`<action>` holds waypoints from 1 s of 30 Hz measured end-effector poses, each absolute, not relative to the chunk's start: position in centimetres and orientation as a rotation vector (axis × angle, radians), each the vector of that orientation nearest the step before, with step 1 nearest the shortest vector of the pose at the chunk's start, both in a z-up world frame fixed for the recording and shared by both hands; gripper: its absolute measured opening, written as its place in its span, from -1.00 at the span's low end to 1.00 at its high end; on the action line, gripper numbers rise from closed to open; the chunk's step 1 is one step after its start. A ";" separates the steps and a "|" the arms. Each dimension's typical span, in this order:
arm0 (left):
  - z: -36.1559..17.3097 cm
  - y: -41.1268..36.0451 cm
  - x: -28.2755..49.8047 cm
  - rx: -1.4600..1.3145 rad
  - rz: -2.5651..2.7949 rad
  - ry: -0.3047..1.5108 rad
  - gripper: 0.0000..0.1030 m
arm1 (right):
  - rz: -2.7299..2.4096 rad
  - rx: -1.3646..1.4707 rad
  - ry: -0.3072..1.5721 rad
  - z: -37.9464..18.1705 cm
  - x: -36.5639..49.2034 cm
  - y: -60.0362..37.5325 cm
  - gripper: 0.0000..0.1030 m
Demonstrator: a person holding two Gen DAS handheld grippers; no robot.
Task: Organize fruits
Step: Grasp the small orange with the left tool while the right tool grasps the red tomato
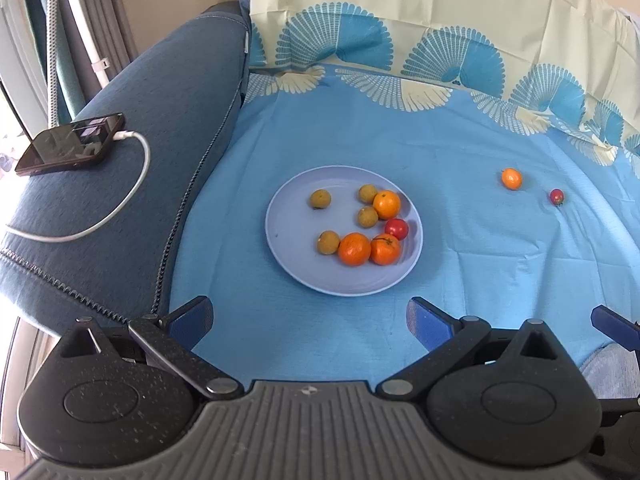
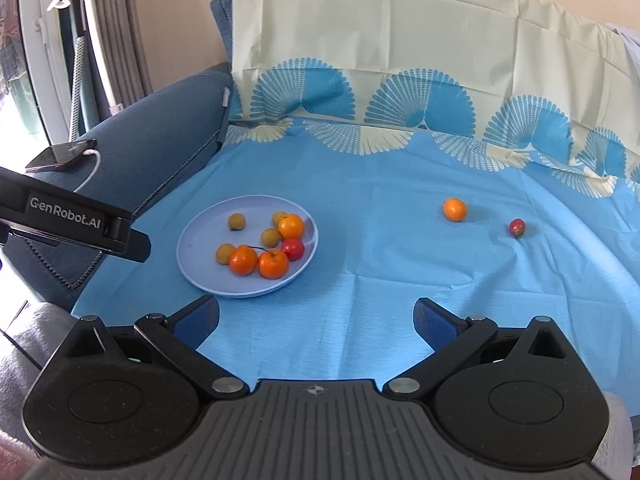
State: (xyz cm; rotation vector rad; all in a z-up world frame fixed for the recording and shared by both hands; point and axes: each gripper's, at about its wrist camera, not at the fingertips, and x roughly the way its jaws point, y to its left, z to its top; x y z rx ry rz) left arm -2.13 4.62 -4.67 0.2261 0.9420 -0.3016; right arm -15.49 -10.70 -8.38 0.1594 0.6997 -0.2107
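A pale blue plate lies on the blue cloth and holds three oranges, a red tomato and several small yellow-brown fruits. One orange and one small red tomato lie loose on the cloth to the right. My left gripper is open and empty, just in front of the plate. My right gripper is open and empty, in front of the cloth's middle, right of the plate.
A dark blue sofa arm rises at the left, with a phone and its white cable on it. The patterned cloth climbs the sofa back behind. The left gripper's body shows in the right wrist view.
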 end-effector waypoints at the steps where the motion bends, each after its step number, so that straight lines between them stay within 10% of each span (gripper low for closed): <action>1: -4.7 4.3 -1.9 0.227 -0.305 0.946 0.99 | -0.217 0.162 0.699 -8.5 -15.4 -11.1 0.99; 30: -14.4 -27.4 12.7 0.299 -0.636 1.140 0.99 | -0.731 0.204 0.620 -19.7 -6.7 -38.0 0.99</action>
